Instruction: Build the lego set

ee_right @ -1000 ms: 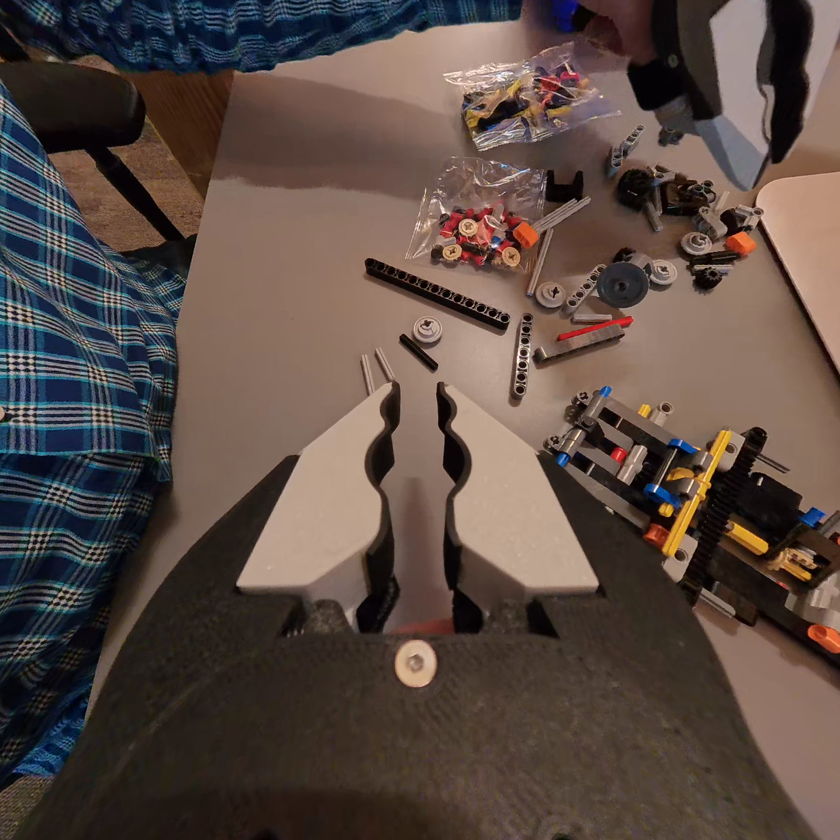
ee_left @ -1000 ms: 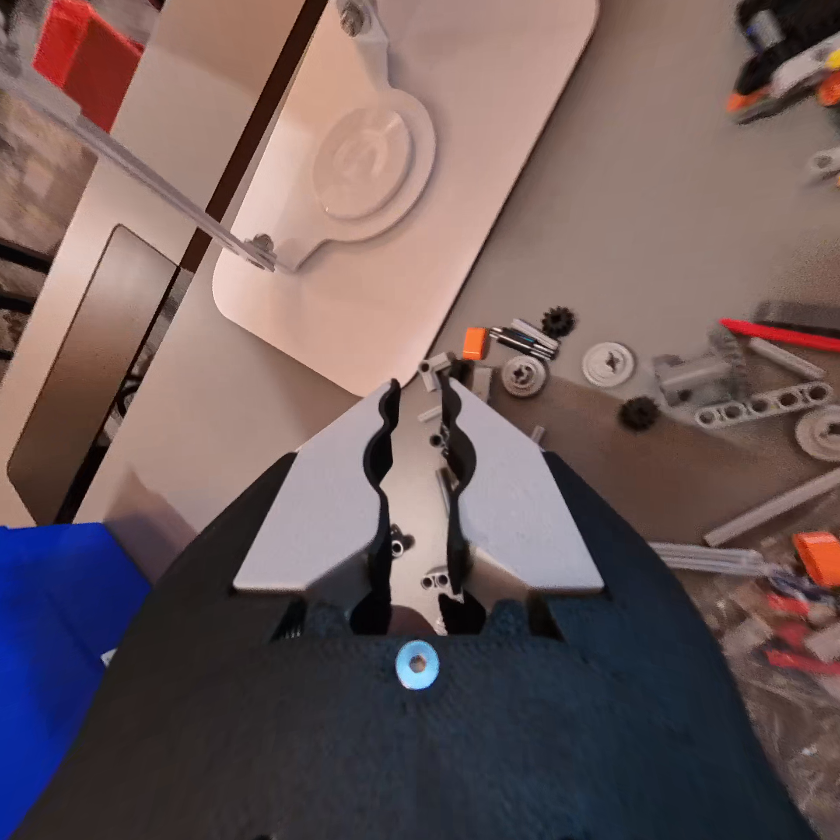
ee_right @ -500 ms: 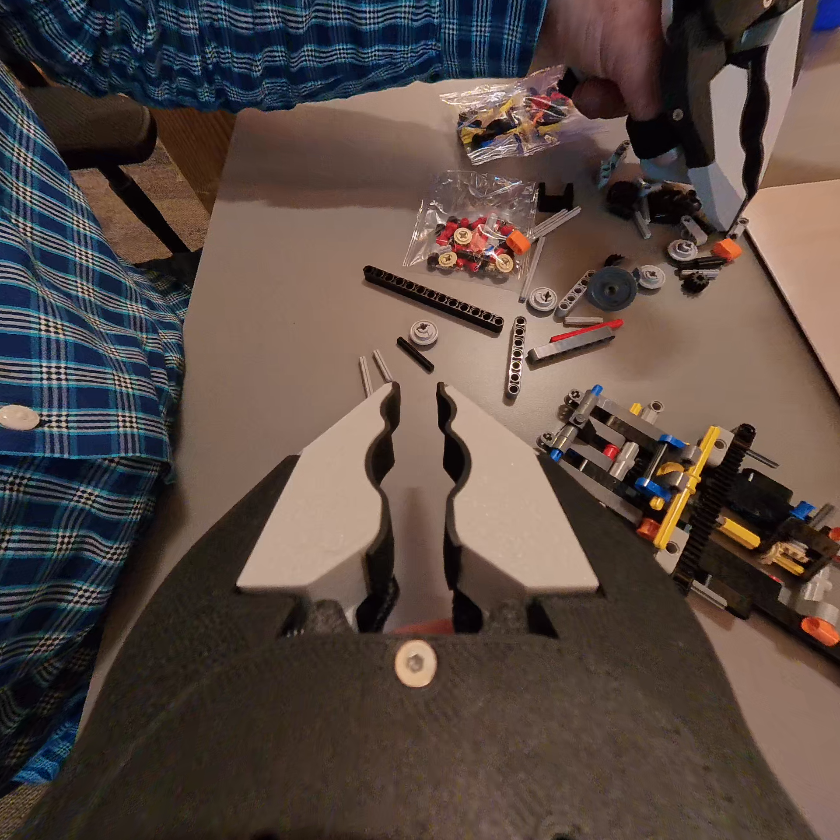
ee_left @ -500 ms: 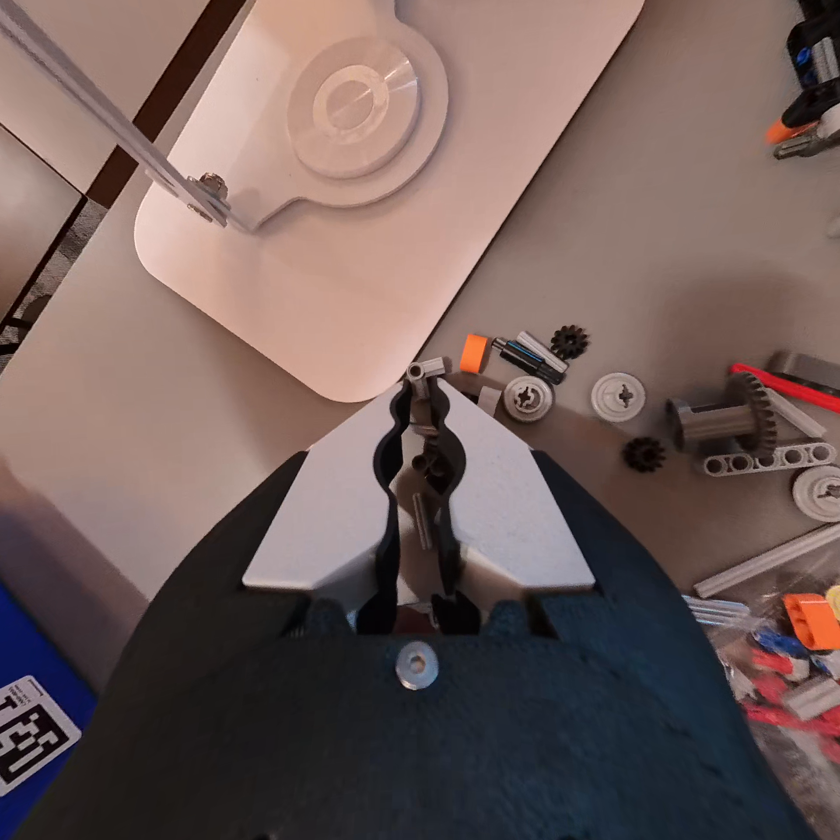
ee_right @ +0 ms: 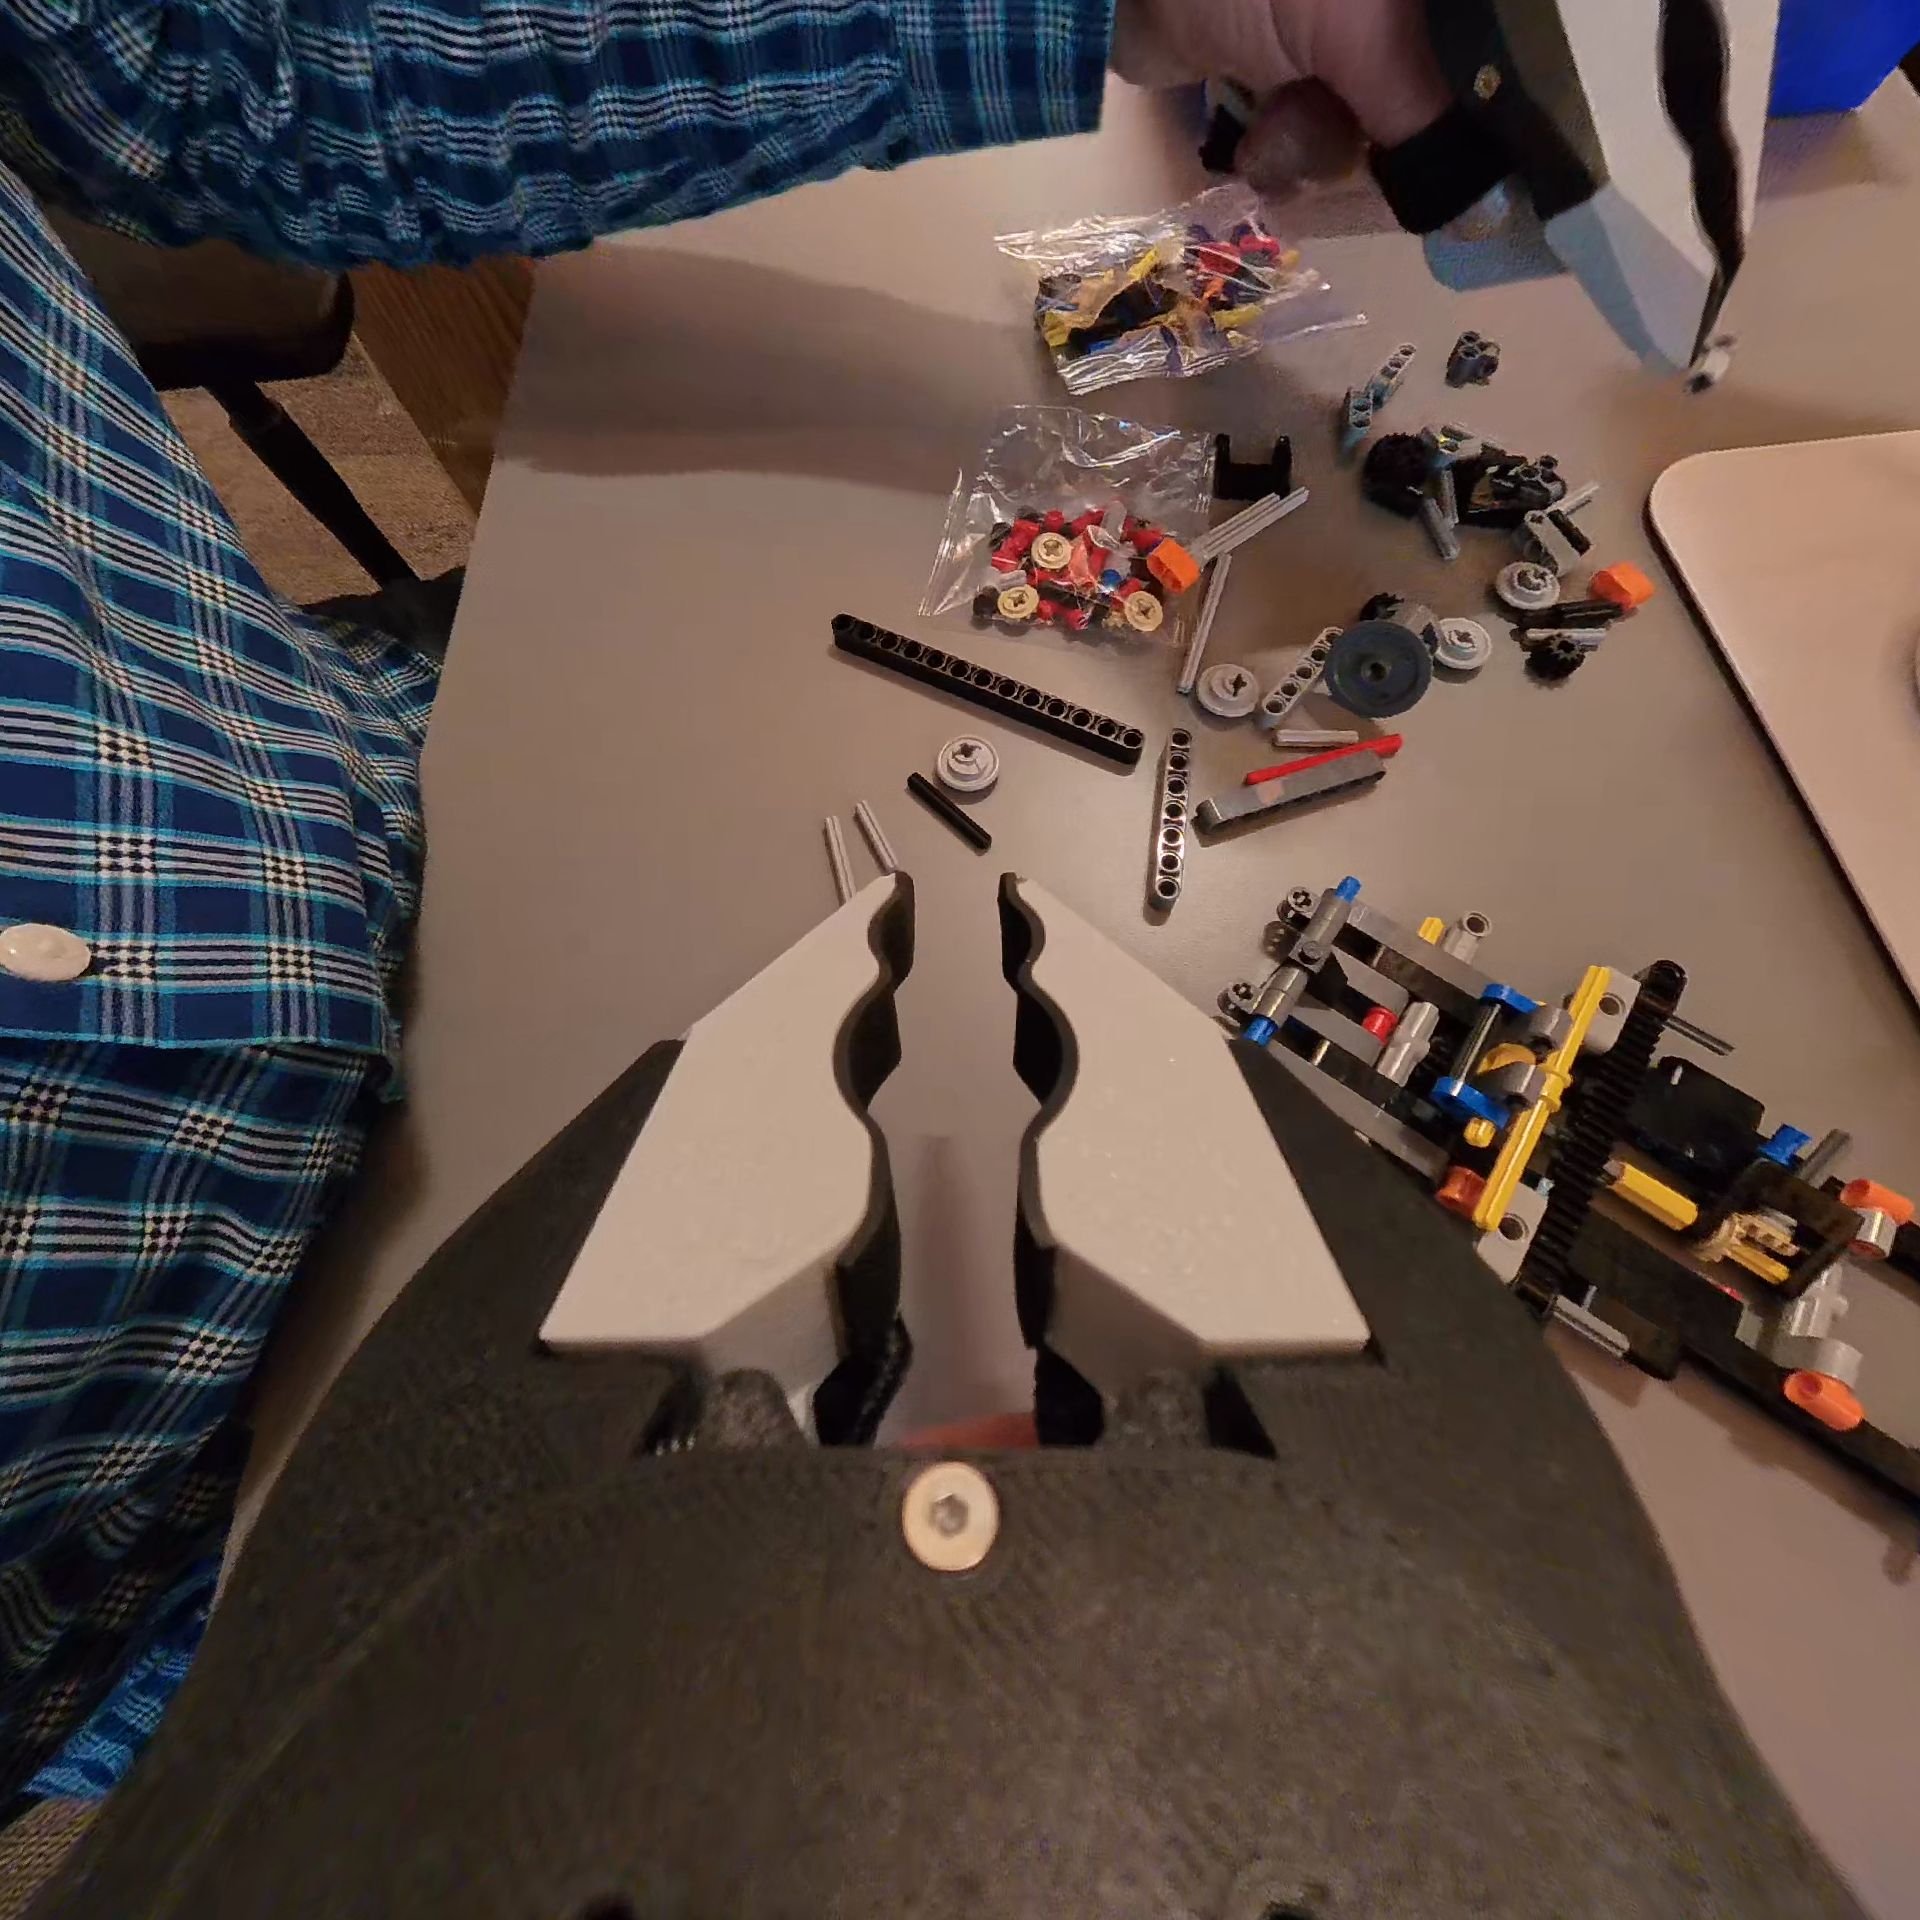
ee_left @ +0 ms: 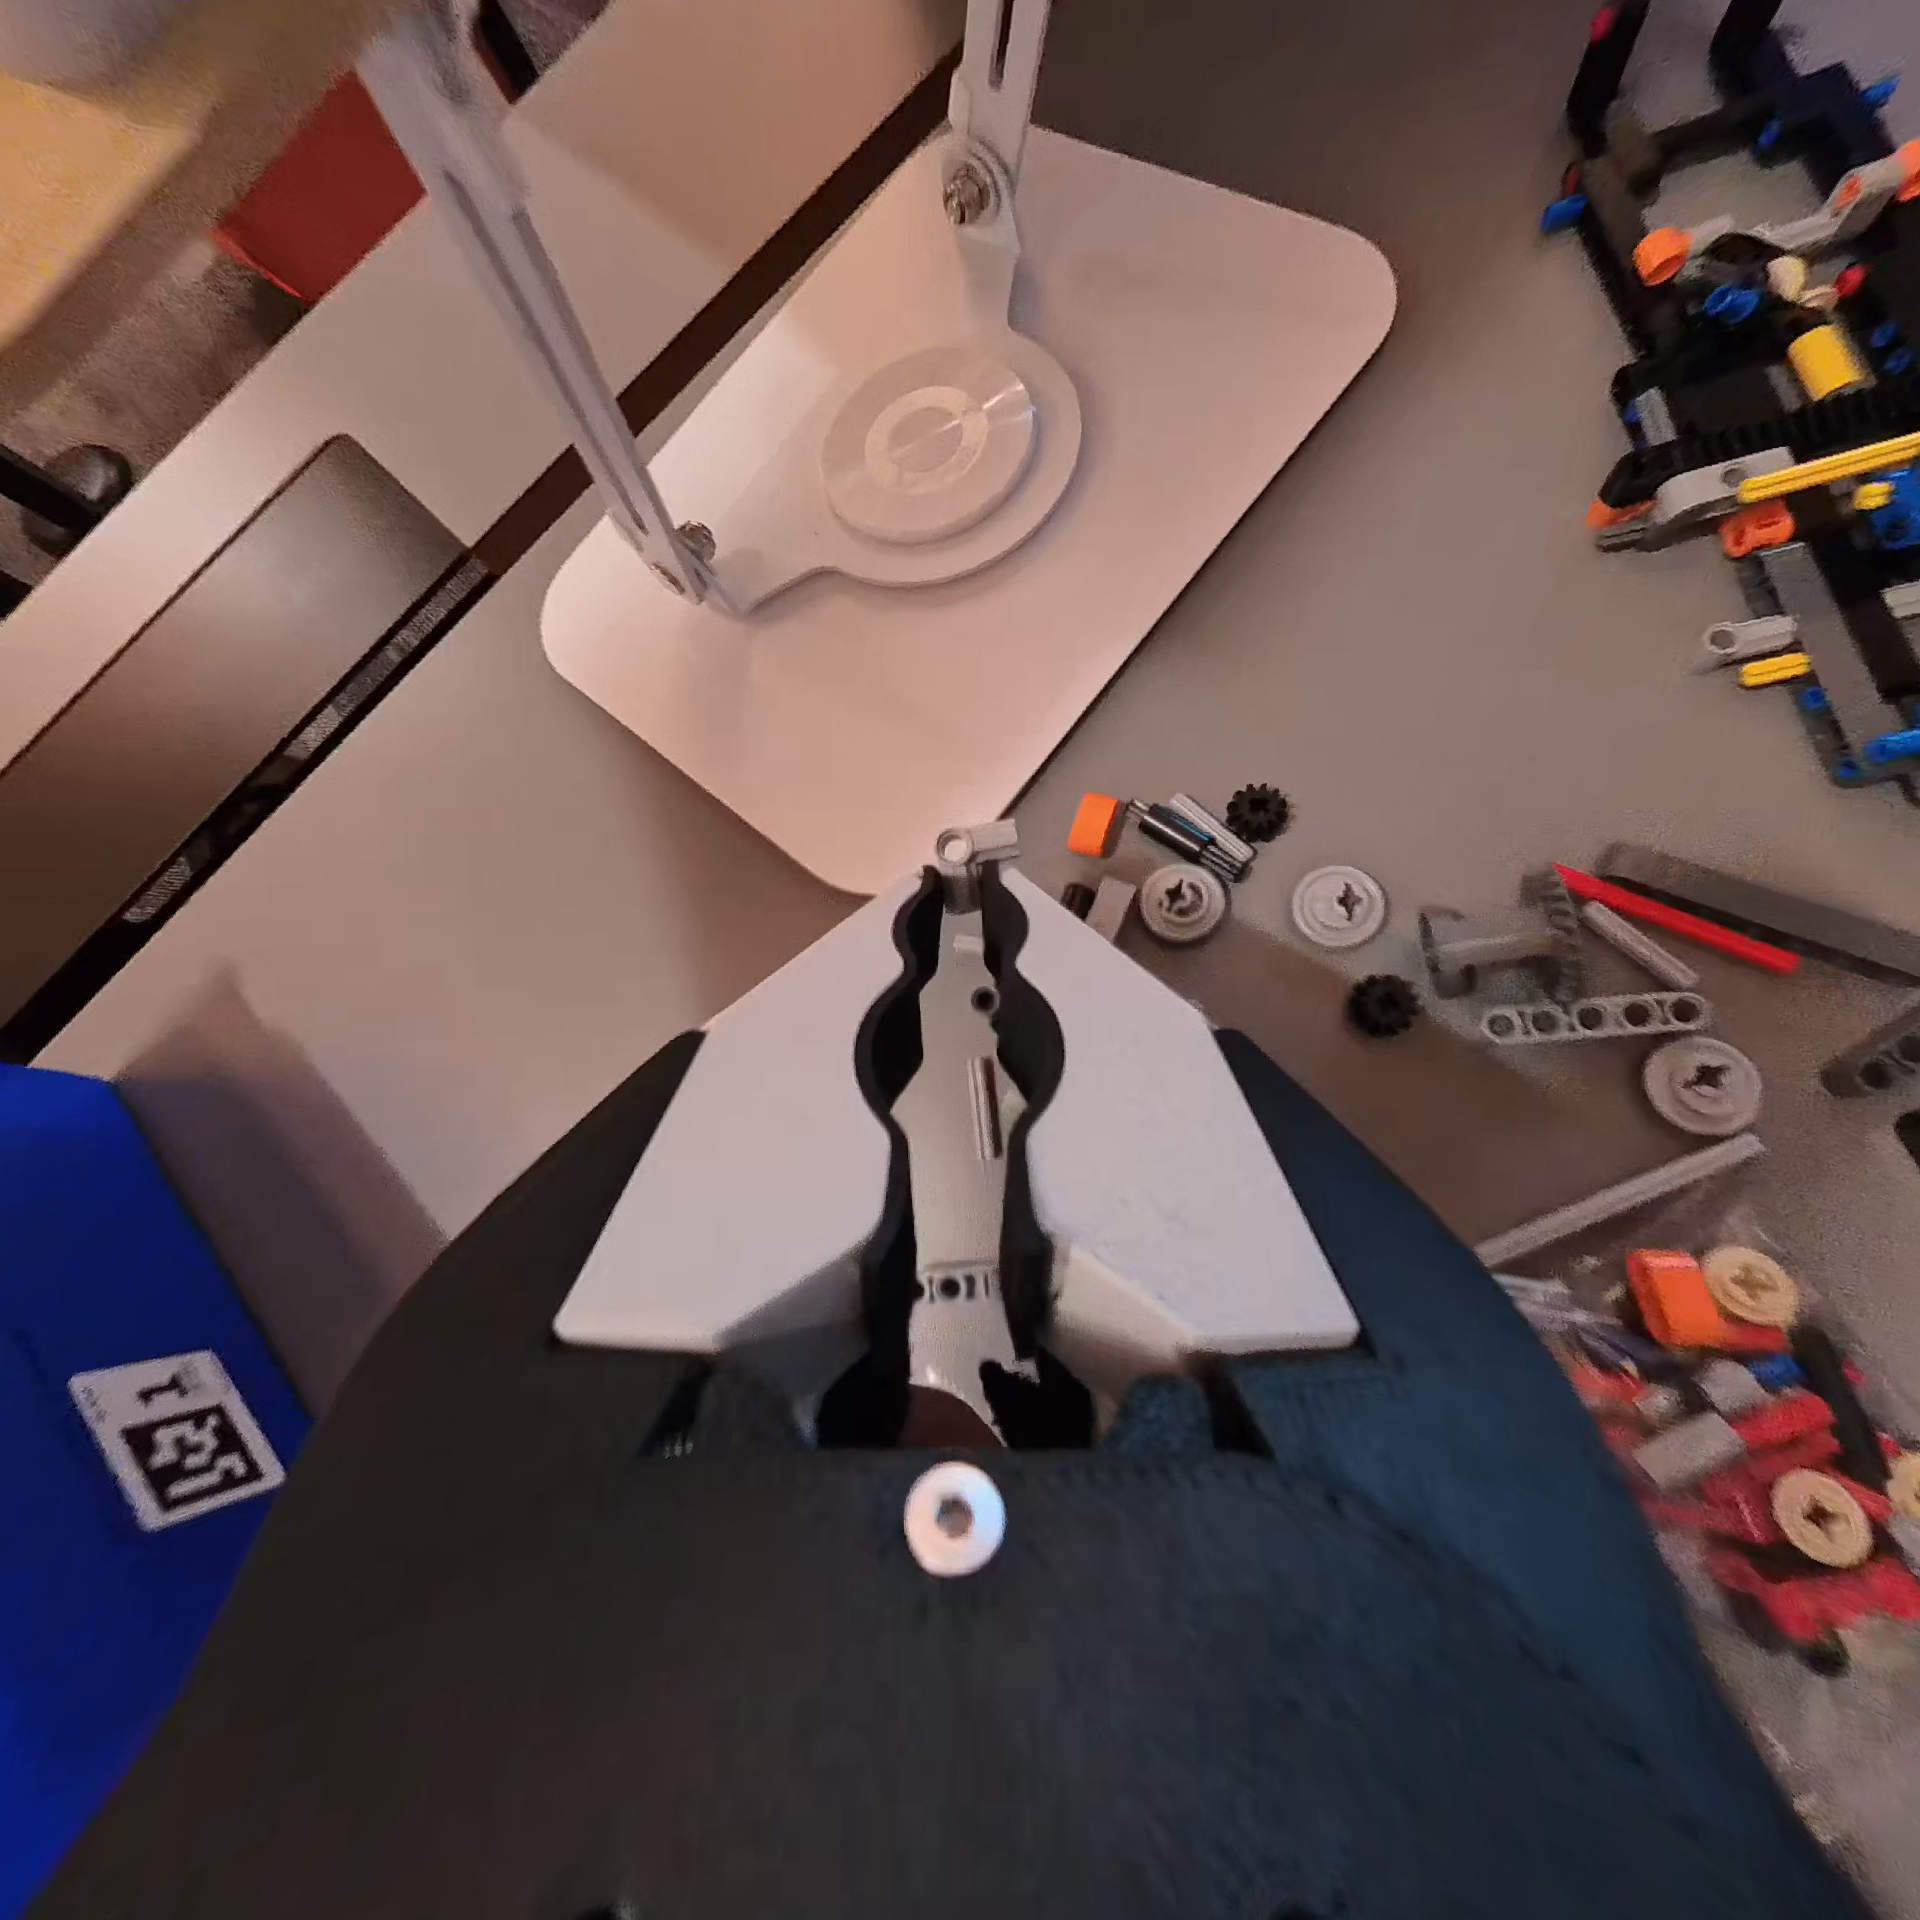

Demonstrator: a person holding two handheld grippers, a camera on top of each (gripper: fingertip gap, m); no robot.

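My left gripper [ee_left: 961, 891] is shut on a small light-grey connector piece [ee_left: 975, 847] that sticks out past its tips, held above the table. It also shows in the right wrist view [ee_right: 1712, 348], raised at the top right over the loose parts. My right gripper [ee_right: 954, 891] is open and empty, low over bare table. The part-built lego chassis [ee_right: 1558, 1122], black and grey with yellow, blue and orange pieces, lies to its right and shows in the left wrist view [ee_left: 1787, 416].
Loose grey wheels, gears and beams [ee_left: 1351, 914] lie scattered by a white lamp base [ee_left: 935, 623]. Two clear bags of parts [ee_right: 1081, 540] and a long black beam [ee_right: 987, 691] lie ahead. A blue box [ee_left: 104, 1403] is at left. A plaid sleeve [ee_right: 156, 727] borders the table. Left tips to right tips: about 25 centimetres.
My left gripper closed on the grey connector piece among the loose parts and lifted it off the table. My right gripper stayed open and almost still.
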